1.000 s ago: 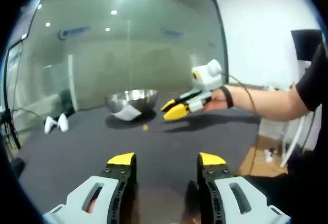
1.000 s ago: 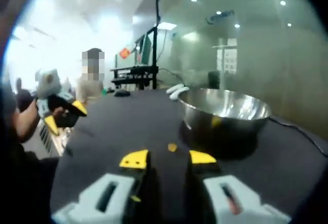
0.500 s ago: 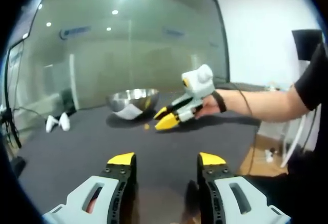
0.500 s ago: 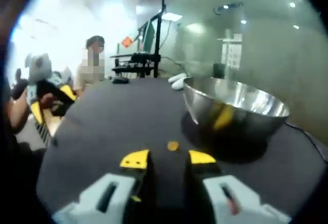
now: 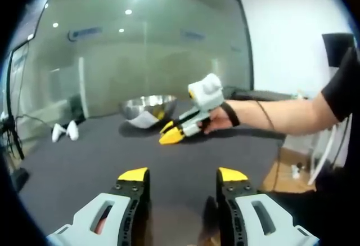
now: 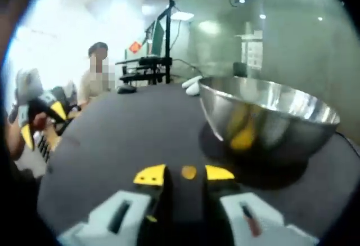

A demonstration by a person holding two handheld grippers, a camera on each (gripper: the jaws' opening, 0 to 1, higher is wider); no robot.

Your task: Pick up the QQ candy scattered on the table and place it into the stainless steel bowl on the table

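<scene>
We are bringing our right gripper (image 6: 186, 174) low over the dark table (image 6: 118, 128), its fingers (image 6: 151, 175) standing apart with the one QQ candy (image 6: 189, 172) we can count lying between the yellow tips, just in front of the stainless steel bowl (image 6: 270, 116). We judge that the main risk is the close: the candy is small and looks smooth, so if we are squeezing off-centre it may be popping out sideways or skidding toward the bowl's foot, and the tips may be scraping the table rather than catching it. The bowl is near enough that a careless lift may be knocking its wall. Our left gripper (image 5: 183, 177) is hanging above the table well apart from the work, fingers (image 5: 134, 175) spread and holding nothing. We are counting one candy, one bowl, two grippers, a pair of white objects (image 5: 63, 132) far back on the table, and one person (image 6: 97, 74) standing in the background.
</scene>
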